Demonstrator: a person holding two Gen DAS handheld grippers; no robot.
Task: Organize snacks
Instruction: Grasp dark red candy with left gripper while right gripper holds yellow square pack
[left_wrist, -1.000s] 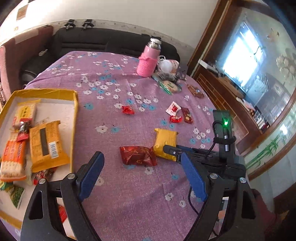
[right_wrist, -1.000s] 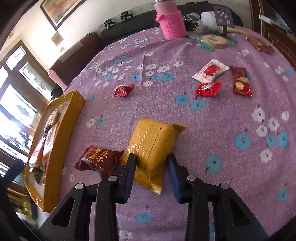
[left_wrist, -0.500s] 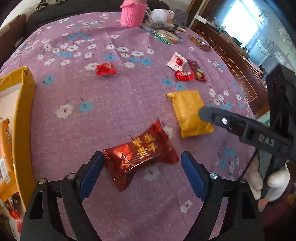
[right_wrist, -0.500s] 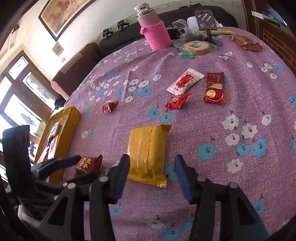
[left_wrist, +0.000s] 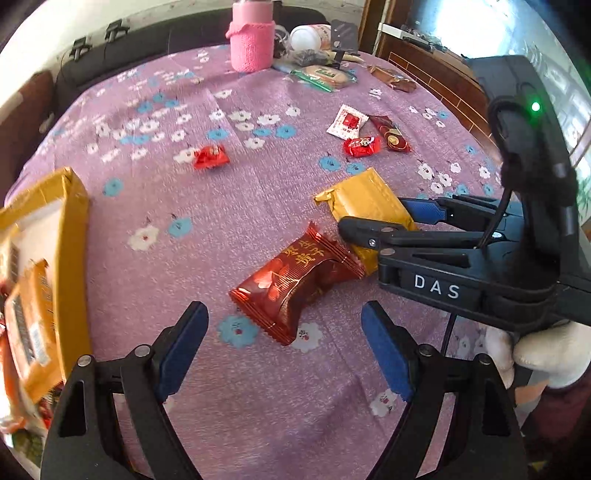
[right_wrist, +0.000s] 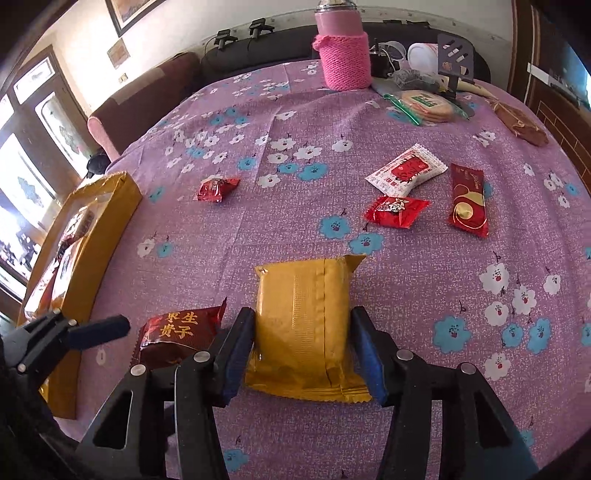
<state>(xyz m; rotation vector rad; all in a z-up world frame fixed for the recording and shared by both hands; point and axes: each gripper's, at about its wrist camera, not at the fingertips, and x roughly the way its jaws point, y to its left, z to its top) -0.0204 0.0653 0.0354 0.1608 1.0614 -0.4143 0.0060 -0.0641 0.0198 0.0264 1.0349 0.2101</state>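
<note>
A gold snack pack (right_wrist: 303, 325) lies on the purple flowered tablecloth (right_wrist: 258, 229). My right gripper (right_wrist: 301, 350) is open, one finger on each side of it; whether they touch it I cannot tell. It also shows in the left wrist view (left_wrist: 365, 206). A dark red snack pack (left_wrist: 295, 282) lies just ahead of my open, empty left gripper (left_wrist: 282, 347); it also shows in the right wrist view (right_wrist: 177, 332). A yellow box (left_wrist: 72, 266) with several snacks stands at the left.
Small red candies (right_wrist: 216, 189) (right_wrist: 395, 210), a white-red sachet (right_wrist: 404, 173) and a dark red bar (right_wrist: 467, 199) lie further out. A pink-sleeved bottle (right_wrist: 343, 55), a biscuit pack (right_wrist: 424, 103) and other clutter stand at the far edge.
My right gripper has moved forward around the gold pack. My left gripper has pulled back a little from the dark red pack and turned left; both stay open.
</note>
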